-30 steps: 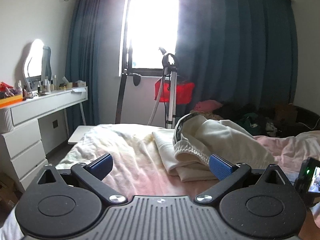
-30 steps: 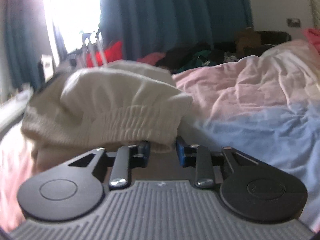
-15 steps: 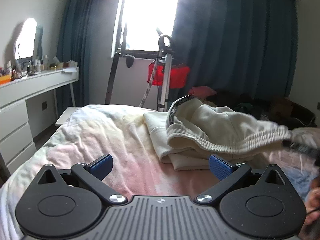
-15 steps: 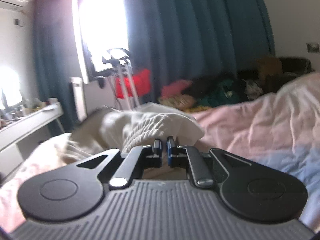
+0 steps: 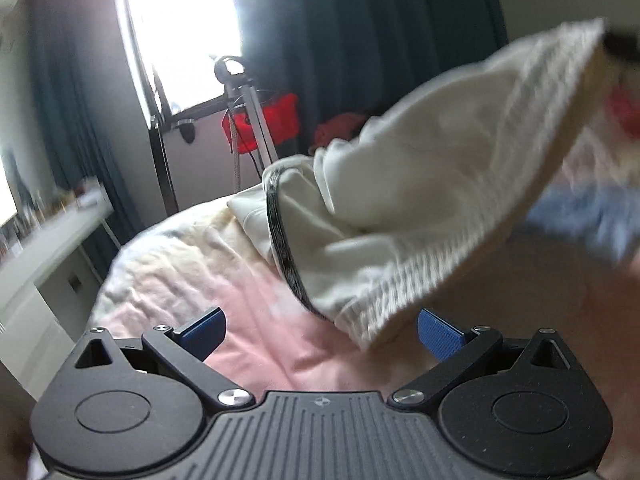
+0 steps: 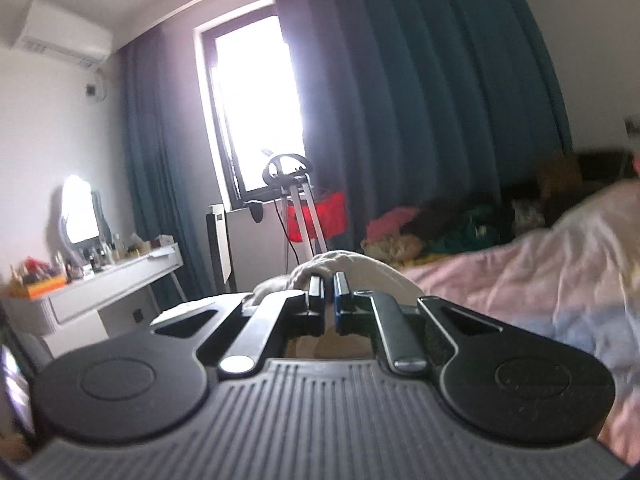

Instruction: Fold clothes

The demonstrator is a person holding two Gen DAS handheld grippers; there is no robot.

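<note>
A cream-white garment (image 5: pixel 420 200) with a ribbed hem and a dark printed band lies partly on the bed and is lifted at its right end. My left gripper (image 5: pixel 320 330) is open and empty, low over the pink sheet, with the hanging ribbed hem just in front of its right finger. My right gripper (image 6: pixel 329 292) is shut on the garment's ribbed edge (image 6: pixel 348 266) and holds it high; in the left wrist view it shows as a dark blur at the top right (image 5: pixel 620 42). Most of the cloth is hidden below the right gripper body.
The bed (image 5: pixel 180 264) has a pink, cream and blue sheet. A white dressing table (image 6: pixel 116 284) with a mirror and bottles stands left. A steamer stand with a red bag (image 6: pixel 316 216) is by the window. A pile of clothes (image 6: pixel 440 228) lies behind the bed.
My right gripper has closed fully on the ribbed edge and raised it up and to the right. The left gripper has tilted and moved closer to the hanging hem, still open.
</note>
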